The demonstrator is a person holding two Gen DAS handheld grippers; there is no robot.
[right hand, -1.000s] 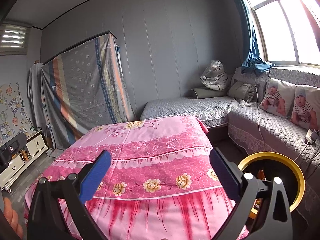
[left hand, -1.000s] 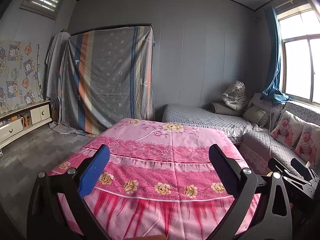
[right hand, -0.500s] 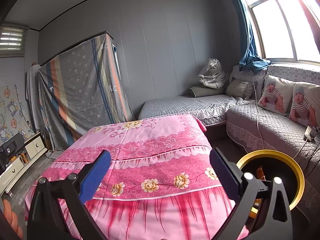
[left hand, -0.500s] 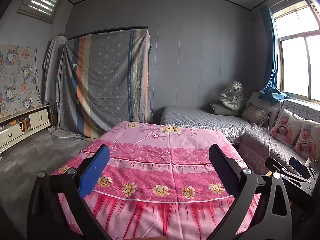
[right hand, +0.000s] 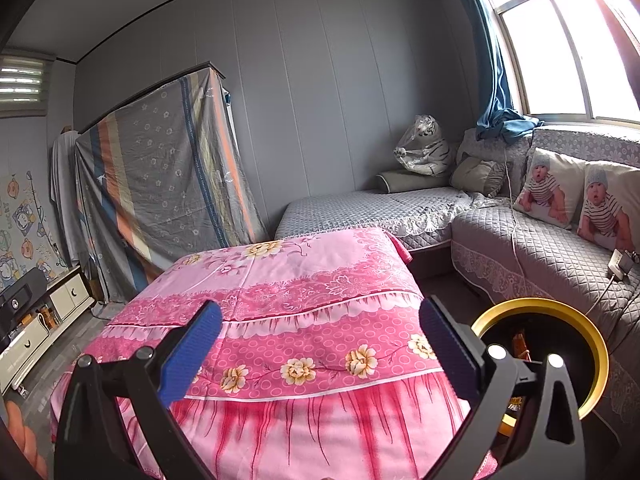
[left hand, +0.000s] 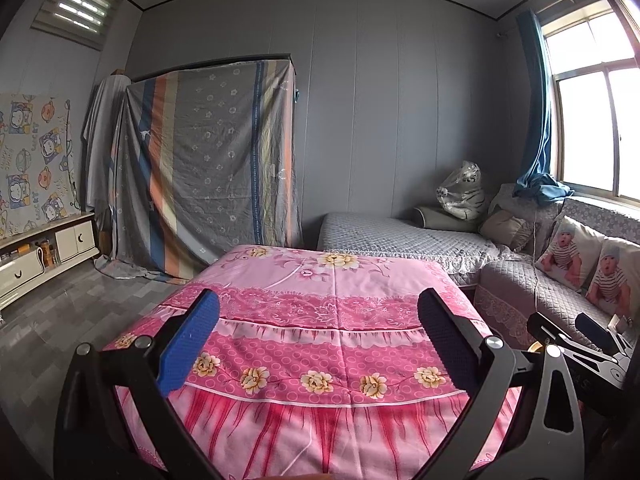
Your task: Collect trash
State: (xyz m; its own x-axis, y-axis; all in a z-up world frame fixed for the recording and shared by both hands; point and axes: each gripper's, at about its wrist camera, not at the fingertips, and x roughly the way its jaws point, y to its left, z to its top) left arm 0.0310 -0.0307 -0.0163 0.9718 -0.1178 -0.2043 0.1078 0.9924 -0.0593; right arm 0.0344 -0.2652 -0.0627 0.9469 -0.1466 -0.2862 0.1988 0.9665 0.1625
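My left gripper is spread wide, blue pads far apart, nothing between them and nothing touching them. My right gripper stands the same way: jaws wide, empty, held above the near edge of the table. Both look out over a table draped in a pink floral cloth, whose top is bare of objects in both views.

At the far right of the left wrist view I can see my other gripper's fingers poking in, beside the table's right edge.

Low on the right, just past my right finger, stands a black trash bin with a yellow rim, between the table and the grey quilted sofa. The gripper frame blocks much of its mouth; something orange shows inside, but I cannot tell what it is. No loose trash is visible on the table or floor from either camera.

Further off, the sofa wraps the far right corner under the window, with two baby-print cushions, a plush tiger wrapped in plastic and a white cable with a charger lying on the seat. A tall piece of furniture covered by a striped sheet stands against the far wall on the left, and a low white cabinet runs along the left wall.
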